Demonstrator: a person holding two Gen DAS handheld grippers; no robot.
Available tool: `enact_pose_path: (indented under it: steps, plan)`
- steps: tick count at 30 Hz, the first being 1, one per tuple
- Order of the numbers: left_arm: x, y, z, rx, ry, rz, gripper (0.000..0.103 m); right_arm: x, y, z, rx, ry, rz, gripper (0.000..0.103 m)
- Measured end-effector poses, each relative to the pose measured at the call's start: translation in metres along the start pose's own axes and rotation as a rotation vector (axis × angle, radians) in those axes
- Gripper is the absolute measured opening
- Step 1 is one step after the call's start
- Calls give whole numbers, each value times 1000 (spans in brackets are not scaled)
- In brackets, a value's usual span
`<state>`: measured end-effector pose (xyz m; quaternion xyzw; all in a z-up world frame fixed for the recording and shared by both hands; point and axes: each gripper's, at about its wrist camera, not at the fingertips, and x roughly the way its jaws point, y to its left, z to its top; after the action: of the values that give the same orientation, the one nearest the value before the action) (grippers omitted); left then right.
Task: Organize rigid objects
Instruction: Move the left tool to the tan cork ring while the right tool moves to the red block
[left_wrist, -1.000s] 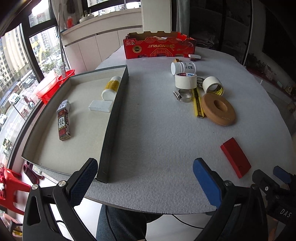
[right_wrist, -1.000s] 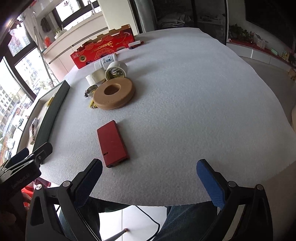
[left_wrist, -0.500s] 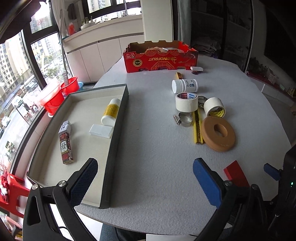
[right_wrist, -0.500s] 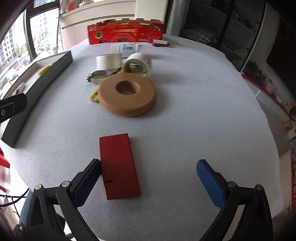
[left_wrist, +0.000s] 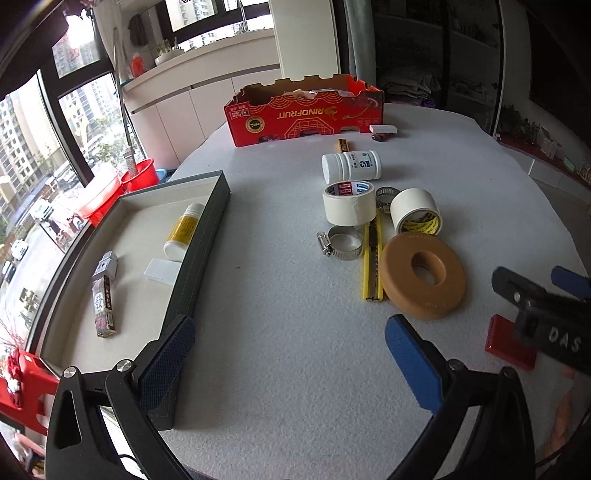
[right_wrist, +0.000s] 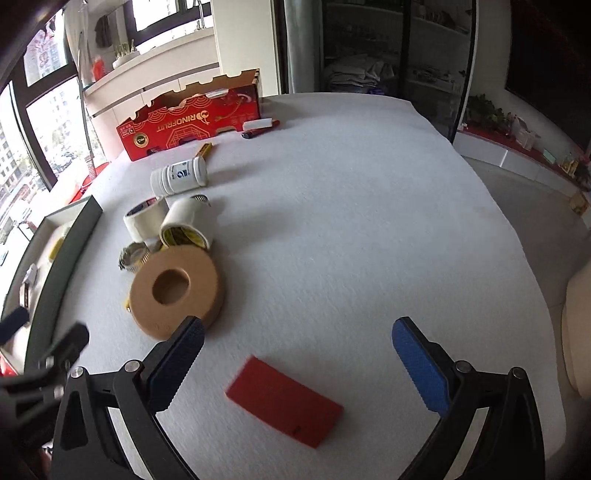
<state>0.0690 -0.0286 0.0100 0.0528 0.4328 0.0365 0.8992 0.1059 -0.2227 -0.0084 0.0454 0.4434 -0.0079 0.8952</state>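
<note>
A flat red block (right_wrist: 284, 404) lies on the white table between the fingers of my open right gripper (right_wrist: 295, 365), which hovers over it; it also shows in the left wrist view (left_wrist: 508, 341), partly behind the right gripper. My left gripper (left_wrist: 288, 363) is open and empty over the table's near edge, beside the dark tray (left_wrist: 207, 258). The tray holds a yellow-label bottle (left_wrist: 183, 230), a white block (left_wrist: 162, 270) and a small printed box (left_wrist: 104, 295). A tan ring (left_wrist: 423, 275), two tape rolls (left_wrist: 349, 202), a white bottle (left_wrist: 351, 166), a hose clamp (left_wrist: 341, 243) and a yellow knife (left_wrist: 372, 262) lie in the middle.
A red cardboard box (left_wrist: 306, 110) stands at the far edge, with a small white block (left_wrist: 383, 129) and a pen beside it. The table's right half (right_wrist: 369, 221) is bare felt. Red buckets (left_wrist: 138, 175) stand on the floor past the tray.
Both grippers have moved forward over the table. The right gripper has come over the red block, which now lies between its fingers.
</note>
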Motion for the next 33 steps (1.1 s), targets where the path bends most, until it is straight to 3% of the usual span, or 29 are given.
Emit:
enact_pose_path:
  steps: [3, 6, 10, 13, 15, 17, 19, 27, 29, 33]
  plan:
    - [1, 14, -9, -21, 32, 16, 103, 30, 27, 26, -71, 58, 28, 102]
    - [2, 24, -14, -34, 47, 19, 103, 61, 55, 28, -240, 168, -83, 102]
    - [-2, 33, -19, -71, 29, 19, 103, 46, 73, 5, -383, 181, -78, 102]
    - [-5, 40, -21, -112, 11, 25, 103, 29, 90, -21, -487, 209, 37, 102]
    - [-5, 43, -20, -117, 22, 19, 103, 12, 92, -30, -506, 147, 35, 102]
    - [-5, 42, -19, -110, 33, 4, 103, -5, 76, -32, -451, 78, 1, 102]
    - [-5, 34, -17, -92, 40, -21, 103, -15, 47, -30, -331, 73, -13, 102]
    - [-7, -50, -12, 118, 24, -122, 103, -20, -69, -58, 231, 203, 43, 102]
    - [-3, -67, -15, 167, 39, -137, 103, -22, -78, -64, 281, 212, 53, 102]
    - [9, -84, -24, 219, 69, -127, 103, -28, -69, -67, 213, 194, 29, 102]
